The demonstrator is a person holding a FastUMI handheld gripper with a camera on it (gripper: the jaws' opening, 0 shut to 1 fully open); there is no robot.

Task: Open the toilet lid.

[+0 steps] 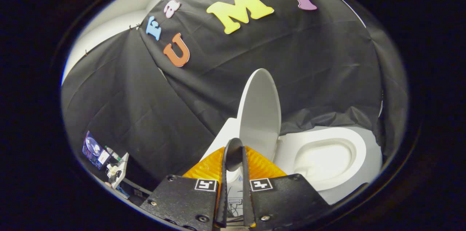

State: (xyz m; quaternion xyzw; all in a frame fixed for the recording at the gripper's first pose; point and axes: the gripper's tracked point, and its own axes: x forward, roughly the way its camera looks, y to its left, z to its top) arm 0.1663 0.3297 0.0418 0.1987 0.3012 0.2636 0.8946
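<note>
**Lid raised, fingers nearly together below its lower edge**

The smooth white oval plastic toilet lid [259, 114] stands raised, close to upright, its broad face turned toward the bowl side and its top edge against the black cloth wall [309, 59] behind. It sits just beyond the fingertips, rising from the hinge end of the seat. The two-finger gripper [234, 151] has its fingers drawn close, tips meeting in an arch with a narrow slot between them lower down. Whether the tips touch the lid's lower edge or merely sit in front of it cannot be told here; nothing is visibly held between them.

By my reading, the lifting step is in its last stretch or finished: the lid looks past the point where it would drop back shut. The next move calls for checking that the lid rests steadily at its upright stop, then drawing the fingers straight back without dragging the lid forward.

The white ceramic toilet bowl [358, 147], with its rounded oval seat ring, lies open to the right of the lid. Its hollow looks pale and bare; no object shows inside, and any water is washed out by glare.

Off to the left, near the base of the wall, a small cluttered shelf [122, 167] carries items too small to name.
</note>
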